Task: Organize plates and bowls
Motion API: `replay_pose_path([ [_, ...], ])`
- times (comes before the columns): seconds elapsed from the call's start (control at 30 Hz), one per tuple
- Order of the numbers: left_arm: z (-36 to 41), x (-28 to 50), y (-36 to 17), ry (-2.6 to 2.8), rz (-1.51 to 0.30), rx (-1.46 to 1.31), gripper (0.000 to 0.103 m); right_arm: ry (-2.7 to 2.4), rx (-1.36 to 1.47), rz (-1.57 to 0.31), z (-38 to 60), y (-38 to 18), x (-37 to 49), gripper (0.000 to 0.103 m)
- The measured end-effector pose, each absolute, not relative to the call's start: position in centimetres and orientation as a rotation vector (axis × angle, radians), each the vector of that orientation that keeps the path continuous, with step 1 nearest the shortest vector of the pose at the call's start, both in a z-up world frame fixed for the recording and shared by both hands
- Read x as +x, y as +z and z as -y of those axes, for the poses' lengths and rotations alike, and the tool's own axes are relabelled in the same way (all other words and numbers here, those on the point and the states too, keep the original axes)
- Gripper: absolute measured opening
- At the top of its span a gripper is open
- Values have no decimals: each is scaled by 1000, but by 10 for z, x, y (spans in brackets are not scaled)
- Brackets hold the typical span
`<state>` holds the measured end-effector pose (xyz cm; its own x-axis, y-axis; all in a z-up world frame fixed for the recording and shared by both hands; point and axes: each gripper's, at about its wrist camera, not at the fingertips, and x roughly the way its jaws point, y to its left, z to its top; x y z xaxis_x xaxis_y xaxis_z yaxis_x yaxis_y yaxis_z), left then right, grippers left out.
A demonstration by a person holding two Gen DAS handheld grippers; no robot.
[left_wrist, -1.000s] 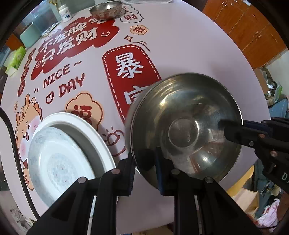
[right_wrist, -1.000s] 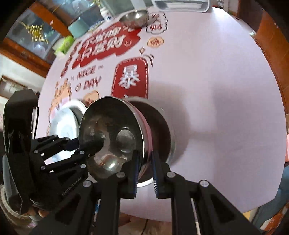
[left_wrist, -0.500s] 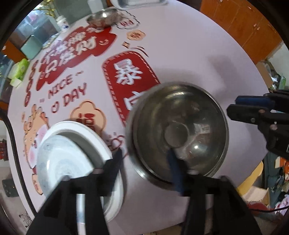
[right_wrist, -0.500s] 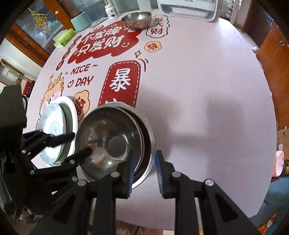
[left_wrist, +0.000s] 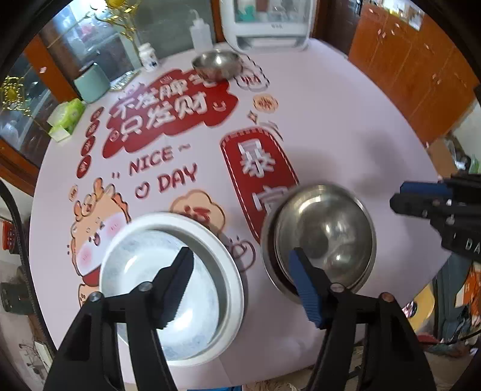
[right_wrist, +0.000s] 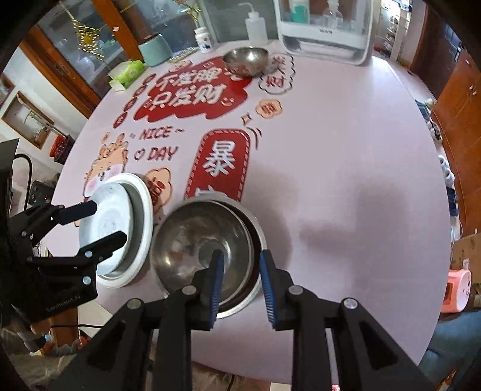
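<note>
Two steel bowls (left_wrist: 324, 237) (right_wrist: 207, 246) sit nested on the pink table (left_wrist: 330, 126), near its front edge. Left of them lies a stack of white plates (left_wrist: 171, 282) (right_wrist: 120, 228). My left gripper (left_wrist: 240, 255) (right_wrist: 108, 222) hangs above the gap between plates and bowls; its jaws are opening and hold nothing. My right gripper (right_wrist: 240, 255) (left_wrist: 396, 197) hovers open over the bowls' near right rim, touching nothing. A smaller steel bowl (left_wrist: 216, 64) (right_wrist: 246, 60) stands far back on the table.
At the back stand a white appliance (left_wrist: 267, 24), a squeeze bottle (left_wrist: 200, 33), a small white jar (left_wrist: 148, 57), a teal canister (left_wrist: 91, 81) and a green tissue pack (left_wrist: 66, 118). Wooden cabinets (left_wrist: 421, 75) line the right side.
Both grippers let go of the steel bowl's rim, opened and rose. The bowl, tilted before, now rests flat inside the larger one.
</note>
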<state>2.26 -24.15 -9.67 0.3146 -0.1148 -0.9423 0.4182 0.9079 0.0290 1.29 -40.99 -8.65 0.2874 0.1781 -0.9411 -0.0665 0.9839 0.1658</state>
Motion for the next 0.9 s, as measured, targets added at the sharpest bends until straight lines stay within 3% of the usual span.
replay_pose_path([
  [0.4, 245, 98, -32, -327, -1105, 307, 72, 227, -40, -1110, 404, -16, 77, 25],
  [0.53, 250, 144, -4, -288, -1064, 318, 75, 245, -44, -1043, 414, 12, 112, 36],
  [0.7, 263, 201, 27, -249, -997, 337, 76, 224, -72, -966, 433, 43, 174, 37],
  [0.9, 276, 277, 37, -187, -942, 335, 81, 200, -41, -976, 454, 36, 250, 39],
])
